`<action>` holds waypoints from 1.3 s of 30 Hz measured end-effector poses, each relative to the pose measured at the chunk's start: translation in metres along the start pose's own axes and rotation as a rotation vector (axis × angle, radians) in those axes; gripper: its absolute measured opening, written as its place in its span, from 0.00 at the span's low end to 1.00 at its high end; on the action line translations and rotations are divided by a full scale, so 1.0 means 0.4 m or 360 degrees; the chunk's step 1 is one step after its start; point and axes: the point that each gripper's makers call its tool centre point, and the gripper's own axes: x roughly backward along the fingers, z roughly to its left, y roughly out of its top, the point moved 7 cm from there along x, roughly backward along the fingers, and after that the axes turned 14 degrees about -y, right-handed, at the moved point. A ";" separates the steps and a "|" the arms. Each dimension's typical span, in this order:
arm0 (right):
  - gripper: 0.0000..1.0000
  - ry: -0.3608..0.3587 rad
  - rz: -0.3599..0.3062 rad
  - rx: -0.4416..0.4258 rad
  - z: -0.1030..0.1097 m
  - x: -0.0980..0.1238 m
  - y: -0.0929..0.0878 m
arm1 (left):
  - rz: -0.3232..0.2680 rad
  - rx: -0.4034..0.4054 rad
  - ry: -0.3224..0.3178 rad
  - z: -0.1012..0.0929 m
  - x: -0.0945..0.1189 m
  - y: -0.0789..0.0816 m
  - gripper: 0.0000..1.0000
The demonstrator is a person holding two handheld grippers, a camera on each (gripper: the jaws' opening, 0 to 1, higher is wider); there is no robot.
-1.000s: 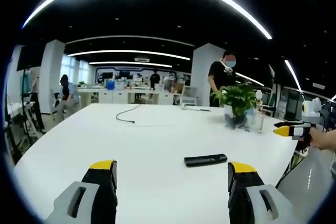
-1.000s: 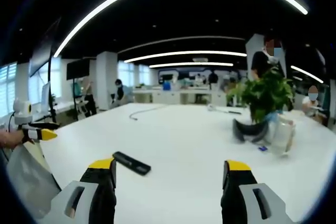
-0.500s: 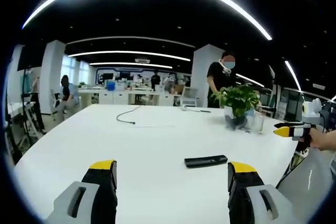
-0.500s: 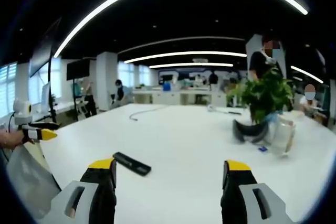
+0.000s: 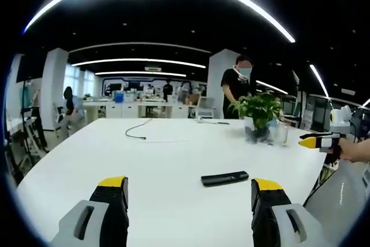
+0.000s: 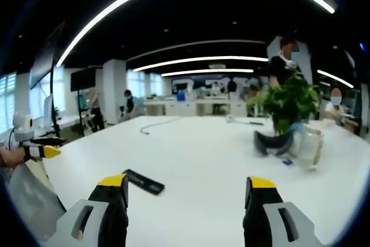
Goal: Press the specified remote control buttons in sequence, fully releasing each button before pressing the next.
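White table (image 5: 173, 160) (image 6: 208, 160) spans both views; office w/ desks and people in background. A person in a black shirt (image 5: 234, 88) stands at the far edge, behind the plant.

Potted plant (image 5: 259, 111) (image 6: 289, 105) stands on the far right part of the table; a clear jar (image 6: 307, 147) sits just beside it. A thin cable (image 5: 137, 130) (image 6: 155, 124) lies across the far part of the table, well apart from the rest.

Left gripper (image 5: 188, 192): jaws spread wide, nothing between them, raised above the table near its front edge. It also appears at the left edge of the right gripper view (image 6: 41, 152), yellow tip, held by a hand.

Right gripper (image 6: 184, 190): jaws likewise released, wide apart, empty. It also appears at the right edge of the left gripper view (image 5: 317, 141).

Remote (image 5: 225, 177) (image 6: 144, 181): black, lies flat on the table between the two grippers, touching neither. In the left gripper view it sits ahead of the right jaw; in the right gripper view, just ahead of the left jaw.
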 end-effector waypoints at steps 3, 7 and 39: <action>0.82 0.0028 0.0025 0.0026 0.007 -0.004 -0.005 | 0.0000 -0.0009 0.0005 0.000 0.000 0.000 0.92; 0.82 0.0050 0.0038 0.0066 0.012 -0.007 -0.010 | -0.0013 0.0025 0.0003 0.000 0.000 -0.002 0.93; 0.80 -0.0017 0.0022 0.0006 -0.028 -0.009 -0.020 | 0.0472 -0.0297 -0.0263 -0.015 -0.072 -0.029 1.00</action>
